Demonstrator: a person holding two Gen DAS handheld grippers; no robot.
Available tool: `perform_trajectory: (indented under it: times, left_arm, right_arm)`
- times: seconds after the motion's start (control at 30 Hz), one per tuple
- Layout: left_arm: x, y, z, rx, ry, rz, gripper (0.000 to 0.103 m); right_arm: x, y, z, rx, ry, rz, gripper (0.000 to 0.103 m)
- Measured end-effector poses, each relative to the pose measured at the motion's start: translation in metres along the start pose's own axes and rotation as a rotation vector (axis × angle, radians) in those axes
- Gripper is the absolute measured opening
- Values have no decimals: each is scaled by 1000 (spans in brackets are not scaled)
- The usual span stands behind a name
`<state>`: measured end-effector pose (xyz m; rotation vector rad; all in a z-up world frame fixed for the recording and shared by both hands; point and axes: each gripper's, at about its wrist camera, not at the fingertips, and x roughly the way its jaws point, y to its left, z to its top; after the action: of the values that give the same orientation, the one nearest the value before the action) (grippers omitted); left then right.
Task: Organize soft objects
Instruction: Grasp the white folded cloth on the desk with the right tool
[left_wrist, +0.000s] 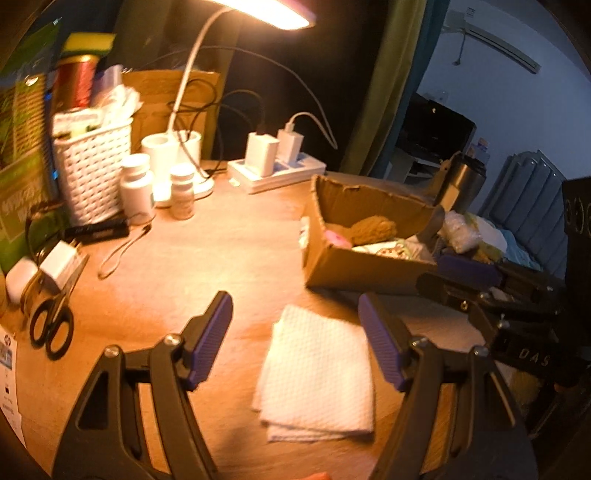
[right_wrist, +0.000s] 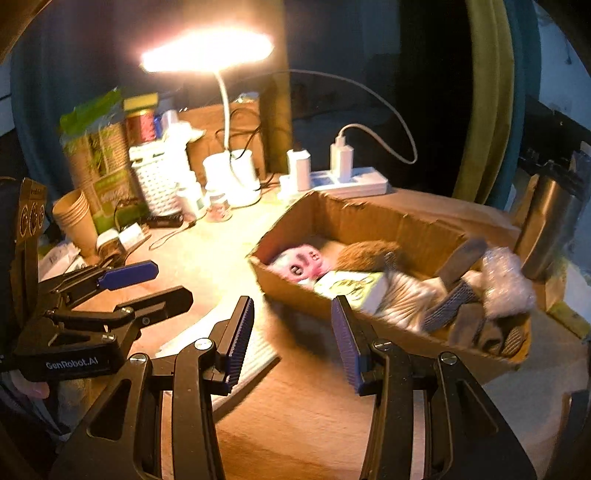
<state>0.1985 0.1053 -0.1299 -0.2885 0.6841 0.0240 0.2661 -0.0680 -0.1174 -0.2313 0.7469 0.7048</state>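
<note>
White, quilted paper, a folded towel (left_wrist: 317, 373) with a dimpled weave, lay flat on the warm wooden desk (left_wrist: 221, 258), just beside the open cardboard box (right_wrist: 295, 291) that already held most of the soft things: a pink plush face (right_wrist: 304, 264), a brown fuzzy lump (right_wrist: 369, 254), a wad of crinkly bubble wrap (right_wrist: 509, 280). The left gripper (left_wrist: 295, 343) hung over the towel with its ribbed purple pads well apart and nothing between them; the right gripper (right_wrist: 291, 341) stood beside it, jaws parted less widely and likewise empty, aimed at the box's near wall. The step in hand looked like picking up the towel. Doing it well probably meant coming down on one edge, not the middle, since the thin layers lay flush with the desk and offered no height to clamp; a pad slid under a corner would likely lift all plies together. The sheet would droop and fan once raised, so a firm pinch and a short carry over the low torn rim seemed wise.
</note>
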Motion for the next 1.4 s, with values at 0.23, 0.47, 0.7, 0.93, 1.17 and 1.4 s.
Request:
perform_trajectory:
  times: [0.23, 0.47, 0.7, 0.93, 1.17, 1.4]
  left_arm:
    - [-5, 19, -15, -28, 7, 25, 72]
    - [-8, 38, -28, -49, 26, 58, 72]
    - [-5, 49, -34, -75, 41, 69, 72]
    - [-4, 54, -34, -89, 48, 62, 72]
    - [-1, 55, -35, -98, 66, 60, 72]
    - [-1, 56, -35, -101, 69, 69, 73]
  right_arm:
    - [18, 20, -13, -7, 42, 18, 46]
    - [33, 31, -23, -9, 85, 29, 46]
    - [49, 43, -31, -26, 141, 51, 56]
    - [62, 52, -33, -44, 177, 64, 62]
    - [72, 65, -40, -96, 199, 31, 66]
    - [71, 67, -42, -101, 177, 24, 66]
